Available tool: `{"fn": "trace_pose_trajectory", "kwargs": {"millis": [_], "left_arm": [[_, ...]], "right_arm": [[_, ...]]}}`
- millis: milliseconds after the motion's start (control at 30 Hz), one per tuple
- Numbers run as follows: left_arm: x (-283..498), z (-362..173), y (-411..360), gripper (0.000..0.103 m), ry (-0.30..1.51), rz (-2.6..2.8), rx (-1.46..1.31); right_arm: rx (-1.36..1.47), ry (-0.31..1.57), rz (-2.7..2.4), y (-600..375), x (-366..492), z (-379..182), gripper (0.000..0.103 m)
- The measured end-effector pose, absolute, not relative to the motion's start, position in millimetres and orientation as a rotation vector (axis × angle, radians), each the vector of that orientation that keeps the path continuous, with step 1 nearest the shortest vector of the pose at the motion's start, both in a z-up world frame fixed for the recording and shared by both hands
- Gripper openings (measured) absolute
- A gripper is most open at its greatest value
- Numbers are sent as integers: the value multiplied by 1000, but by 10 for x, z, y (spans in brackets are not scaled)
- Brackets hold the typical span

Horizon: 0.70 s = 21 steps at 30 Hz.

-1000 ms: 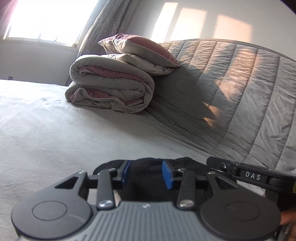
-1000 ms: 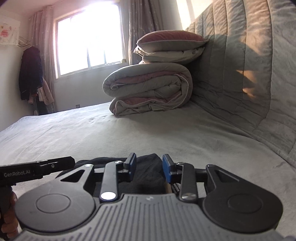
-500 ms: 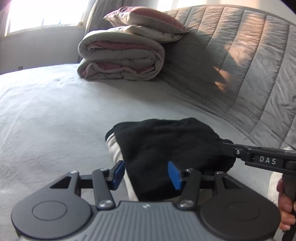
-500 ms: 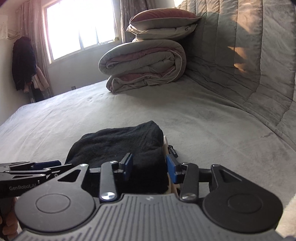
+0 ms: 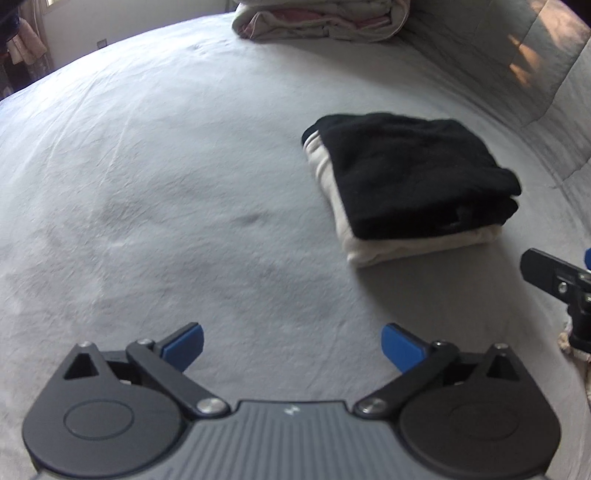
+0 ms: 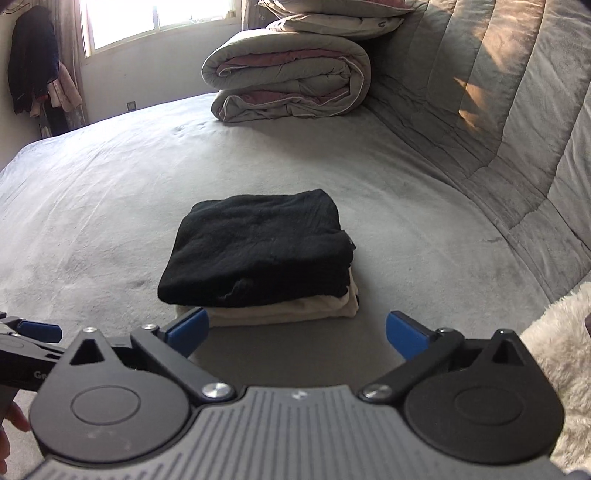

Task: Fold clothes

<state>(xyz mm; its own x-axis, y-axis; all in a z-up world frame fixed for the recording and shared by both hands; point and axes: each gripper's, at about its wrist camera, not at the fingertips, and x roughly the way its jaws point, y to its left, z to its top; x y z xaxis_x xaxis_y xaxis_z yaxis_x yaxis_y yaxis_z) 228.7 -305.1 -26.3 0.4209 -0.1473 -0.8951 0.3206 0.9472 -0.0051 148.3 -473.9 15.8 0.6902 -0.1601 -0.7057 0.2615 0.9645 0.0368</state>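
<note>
Sitting folded on the grey bed [image 6: 110, 206]: soft black knit garment [image 6: 258, 243] atop a cream folded garment [image 6: 295, 310]. Left gripper [image 5: 291, 343] and right gripper [image 6: 295, 328] both spread wide, empty, clear of the stack. Fold looks done; nothing further evident.

I am seeing a wide grey bed [image 6: 110, 192] that is filling most of both views. At its far end a rolled grey and pink duvet [image 6: 288, 77] is lying on the bed surface, and two pillows [image 6: 332, 16] are resting on top of this duvet. To the right of the duvet a grey quilted headboard [image 6: 498, 110] is rising along the bed, with a patch of sunlight falling on it. Behind the duvet, to the left, a bright window [image 6: 155, 18] is shining. Further left of it, dark clothes [image 6: 33, 59] are hanging by the wall. A white fluffy fabric [image 6: 557, 354] is lying at the near right edge of the bed.
</note>
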Motion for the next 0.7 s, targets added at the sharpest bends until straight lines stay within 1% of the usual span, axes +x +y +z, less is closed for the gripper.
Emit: {"fn": "trace_pose_trajectory", "kwargs": {"millis": [167,700], "left_arm": [[2221,-227,-2989,103,1097,-278,186],[2067,-36,-2983,103,1043,-304,191]], "right_arm": [[151,829,-231,-4662,1444,166,103],[140,856,-251,-4614,1364,255,103]]}}
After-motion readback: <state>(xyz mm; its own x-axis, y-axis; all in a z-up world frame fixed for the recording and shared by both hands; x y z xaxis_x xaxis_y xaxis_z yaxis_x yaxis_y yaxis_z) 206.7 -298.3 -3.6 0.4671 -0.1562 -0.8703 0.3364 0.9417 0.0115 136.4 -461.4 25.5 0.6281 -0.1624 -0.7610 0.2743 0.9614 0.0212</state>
